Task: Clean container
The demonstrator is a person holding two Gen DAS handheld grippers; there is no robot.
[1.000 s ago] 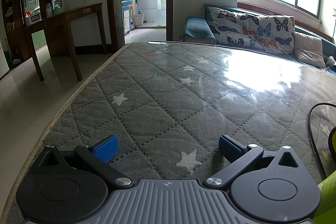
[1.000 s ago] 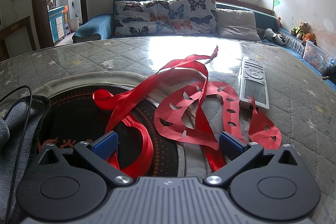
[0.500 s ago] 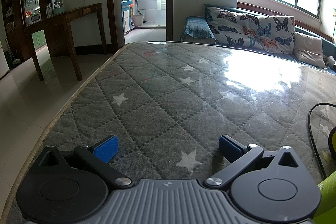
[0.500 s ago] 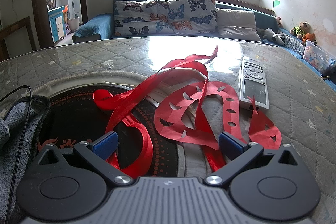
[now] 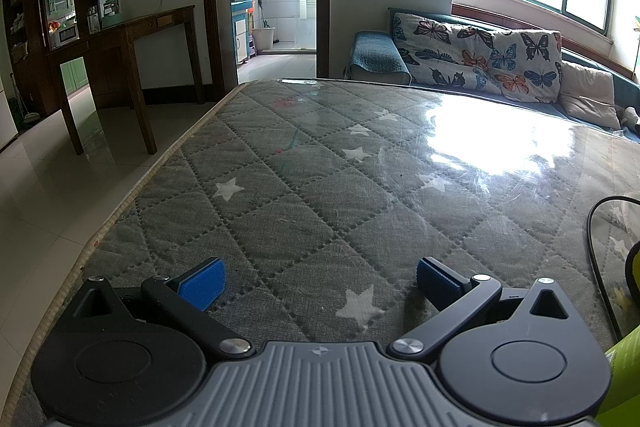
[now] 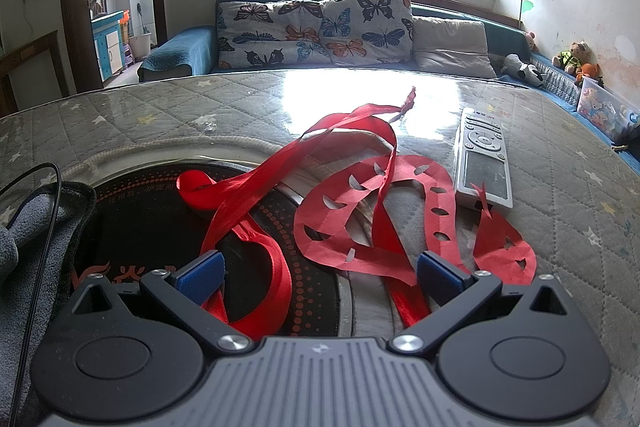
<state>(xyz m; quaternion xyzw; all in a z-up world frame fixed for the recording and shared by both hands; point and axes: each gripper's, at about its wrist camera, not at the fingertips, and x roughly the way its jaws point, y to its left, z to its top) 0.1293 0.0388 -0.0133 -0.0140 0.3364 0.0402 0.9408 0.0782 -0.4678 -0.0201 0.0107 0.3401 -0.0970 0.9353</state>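
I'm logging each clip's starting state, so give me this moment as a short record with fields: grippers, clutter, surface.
left gripper: open, empty, over bare quilted table cover
right gripper: open, empty, over the clutter
red ribbon: draped across the round black cooktop
red paper cutout: lying beside the ribbon, partly on the cooktop rim
remote control: flat, right of the cutout
grey cloth: at left edge, a black cable across it

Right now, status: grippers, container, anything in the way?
Left gripper open, over bare quilted table. Right gripper open, empty. Red ribbon and red paper cutout lie across the black round cooktop; remote beside.
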